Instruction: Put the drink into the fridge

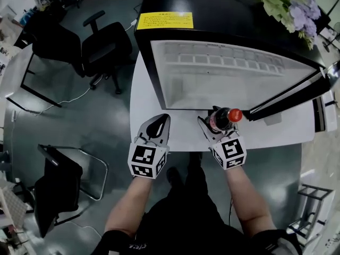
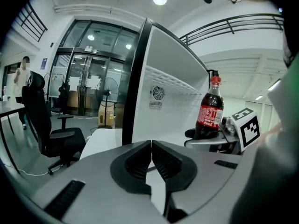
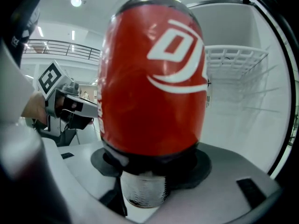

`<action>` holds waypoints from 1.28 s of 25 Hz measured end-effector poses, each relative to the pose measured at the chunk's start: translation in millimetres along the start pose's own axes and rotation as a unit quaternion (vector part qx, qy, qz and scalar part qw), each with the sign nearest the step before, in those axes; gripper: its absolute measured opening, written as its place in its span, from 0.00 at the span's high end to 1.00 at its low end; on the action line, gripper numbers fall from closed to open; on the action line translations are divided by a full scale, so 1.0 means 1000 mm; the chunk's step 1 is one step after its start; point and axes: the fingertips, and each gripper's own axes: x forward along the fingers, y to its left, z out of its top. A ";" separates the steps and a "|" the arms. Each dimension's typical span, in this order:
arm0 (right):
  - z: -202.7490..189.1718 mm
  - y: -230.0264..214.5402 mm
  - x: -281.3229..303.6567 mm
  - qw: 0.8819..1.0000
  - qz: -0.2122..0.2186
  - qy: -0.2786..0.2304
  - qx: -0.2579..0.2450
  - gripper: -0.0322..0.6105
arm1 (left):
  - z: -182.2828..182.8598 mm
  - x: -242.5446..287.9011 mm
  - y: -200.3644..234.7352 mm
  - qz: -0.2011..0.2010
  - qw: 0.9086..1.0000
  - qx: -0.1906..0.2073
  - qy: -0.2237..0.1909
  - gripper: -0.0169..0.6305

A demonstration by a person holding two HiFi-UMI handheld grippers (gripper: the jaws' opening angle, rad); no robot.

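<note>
One drink: red-labelled dark cola bottle (image 1: 221, 119), upright, clamped in right gripper (image 1: 214, 125).
Left gripper (image 1: 159, 122): clenched, empty.
Head view alone: yellow sticker (image 1: 164, 20) on black fridge top (image 1: 223, 1).

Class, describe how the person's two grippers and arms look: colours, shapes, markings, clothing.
The left gripper and right gripper are light grey with black ribbed pads. Each carries a white cube with black square markers. Forearms are bare; dark sleeves start above the elbows.
</note>
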 end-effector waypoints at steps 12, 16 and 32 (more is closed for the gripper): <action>-0.006 -0.012 0.039 1.000 -0.003 -0.003 -0.001 0.54 | -0.015 0.042 -0.001 -0.015 1.000 0.020 -0.002 0.94; -0.014 -0.030 0.034 1.000 -0.009 0.000 -0.005 0.54 | -0.023 0.055 -0.013 -0.022 1.000 0.022 0.002 0.95; -0.024 -0.069 0.039 0.999 -0.026 -0.017 -0.018 0.54 | -0.025 0.092 -0.037 -0.032 0.999 0.034 -0.008 0.95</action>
